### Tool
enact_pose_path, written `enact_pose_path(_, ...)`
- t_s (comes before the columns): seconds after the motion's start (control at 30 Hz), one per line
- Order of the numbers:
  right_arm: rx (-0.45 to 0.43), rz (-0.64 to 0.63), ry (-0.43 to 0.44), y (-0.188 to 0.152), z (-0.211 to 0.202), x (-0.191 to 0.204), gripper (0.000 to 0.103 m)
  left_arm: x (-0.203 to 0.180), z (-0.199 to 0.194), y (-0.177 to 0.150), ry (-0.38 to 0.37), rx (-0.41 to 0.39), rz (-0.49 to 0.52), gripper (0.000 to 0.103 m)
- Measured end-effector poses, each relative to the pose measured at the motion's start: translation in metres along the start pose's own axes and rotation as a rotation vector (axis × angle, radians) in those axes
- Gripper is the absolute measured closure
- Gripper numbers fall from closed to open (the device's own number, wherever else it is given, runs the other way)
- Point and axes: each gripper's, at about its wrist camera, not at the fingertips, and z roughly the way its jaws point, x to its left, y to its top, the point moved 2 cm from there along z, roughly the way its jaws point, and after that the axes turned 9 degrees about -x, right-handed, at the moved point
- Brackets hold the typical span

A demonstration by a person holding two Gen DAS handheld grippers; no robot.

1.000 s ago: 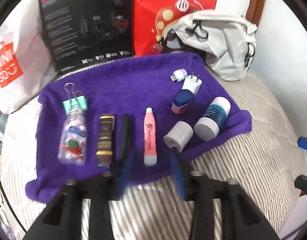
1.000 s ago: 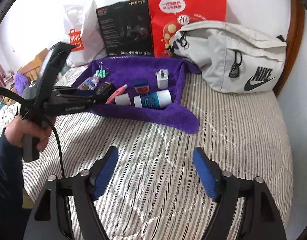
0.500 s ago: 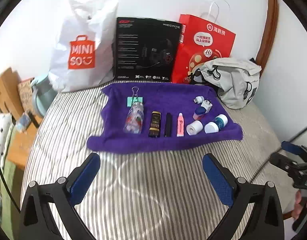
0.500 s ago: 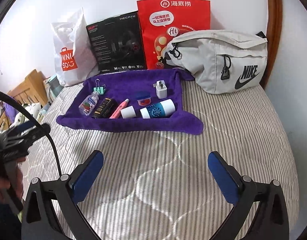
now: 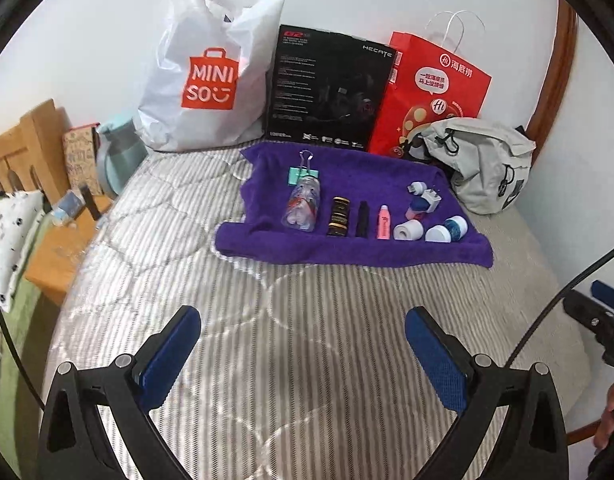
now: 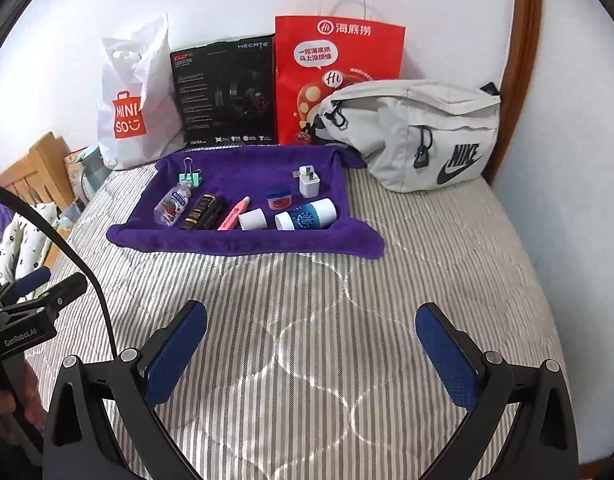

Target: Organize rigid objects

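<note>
L gripper (image 5: pixel 303 334): jaws wide, empty, over striped bed (image 5: pixel 307 340)
R gripper (image 6: pixel 311 332): jaws wide, empty, near edge of bed
Towel (image 6: pixel 243 246): purple, far-centre
Items: bottle (image 6: pixel 173 208), pink tube (image 6: pixel 233 213), charger (image 6: pixel 309 182) lie on towel

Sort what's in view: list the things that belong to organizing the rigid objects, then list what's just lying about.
Job: purple towel, binder clip, small bottle, pink tube, white charger, blue-labelled tub.

Lying about: grey Nike bag, red paper bag, black box, Miniso bag.
</note>
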Motion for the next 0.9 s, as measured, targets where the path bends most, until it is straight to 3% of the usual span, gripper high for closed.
enact_pose_path(0.3, 0.006, 0.016, -0.008, -0.006, -0.011, -0.001, 0.000, -0.005, -0.015, 0.003, -0.004, -0.008, 0.012, 0.000)
enact_pose_path(0.53, 0.004, 0.022, -0.003, -0.007, -0.012, -0.004, 0.000, -0.013, -0.017, 0.003, 0.049, -0.009, 0.073, 0.000)
enact_pose_path(0.9, 0.007, 0.012, 0.004, -0.008, -0.014, -0.002, 0.000, -0.017, -0.022, 0.003, 0.039, -0.010, 0.095, 0.000)
